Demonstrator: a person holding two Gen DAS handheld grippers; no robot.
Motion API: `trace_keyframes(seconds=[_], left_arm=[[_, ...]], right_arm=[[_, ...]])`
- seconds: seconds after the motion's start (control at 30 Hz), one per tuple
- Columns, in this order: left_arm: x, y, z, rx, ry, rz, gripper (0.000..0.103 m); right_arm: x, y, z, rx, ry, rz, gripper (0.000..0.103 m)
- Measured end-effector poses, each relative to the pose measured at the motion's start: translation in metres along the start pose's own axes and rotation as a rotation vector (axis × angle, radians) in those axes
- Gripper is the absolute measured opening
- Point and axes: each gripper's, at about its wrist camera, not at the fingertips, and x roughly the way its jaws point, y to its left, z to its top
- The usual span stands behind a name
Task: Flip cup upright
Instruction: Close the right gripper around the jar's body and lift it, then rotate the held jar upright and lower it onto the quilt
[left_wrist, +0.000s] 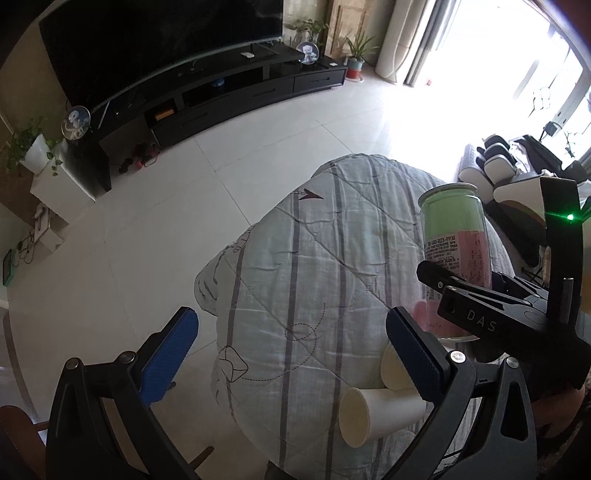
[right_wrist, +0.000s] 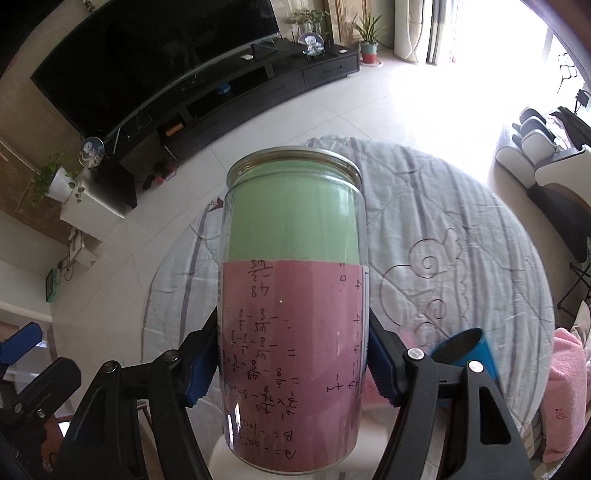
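Right gripper (right_wrist: 291, 362) closed on a clear cylindrical cup (right_wrist: 293, 306), its blue-padded fingers (right_wrist: 201, 369) pressing the two sides of the wall about midway up the pink-lined portion. In the right wrist view the cup fills the centre of the frame, held above the quilt-covered worktop (right_wrist: 461, 229); a metal-looking rim sits at the upper end and handwritten sums on the pink lining read inverted (which suggests the cup is not yet the right way up, though which end is the mouth cannot be told for certain). The upper part of the lining is green.

In the left wrist view the same cup (left_wrist: 454, 236) appears at the right of the frame, clear of the worktop (left_wrist: 295, 258). The left gripper (left_wrist: 291, 354) hangs open and empty, fingers (left_wrist: 168, 354) spread wide. Two white paper cups (left_wrist: 373, 413) lie on their sides at the lower centre-right, touching each other; a blue cup (right_wrist: 465, 350) shows at the lower right of the right wrist view.

Handling, as judged: the wall looks rigid, smooth and rather slippery, the contents light. A mid-height grip across the diameter, as here, should suit rotation; a firm squeeze would guard against slipping.
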Motion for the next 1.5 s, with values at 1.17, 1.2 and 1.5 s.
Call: trace_keyframes(seconds=[1.17, 1.2, 1.5], left_arm=[[-0.02, -0.127, -0.166, 0.019, 0.052, 0.006, 0.103], [-0.019, -0.126, -0.17, 0.014, 0.056, 0.01, 0.103], [-0.008, -0.115, -0.198, -0.058, 0.091, 0.048, 0.103]], right_arm=[[-0.013, -0.103, -0.164, -0.034, 0.161, 0.01, 0.07], [-0.009, -0.104, -0.168, -0.037, 0.167, 0.011, 0.07], [0.013, -0.094, -0.179, -0.083, 0.165, 0.003, 0.07]])
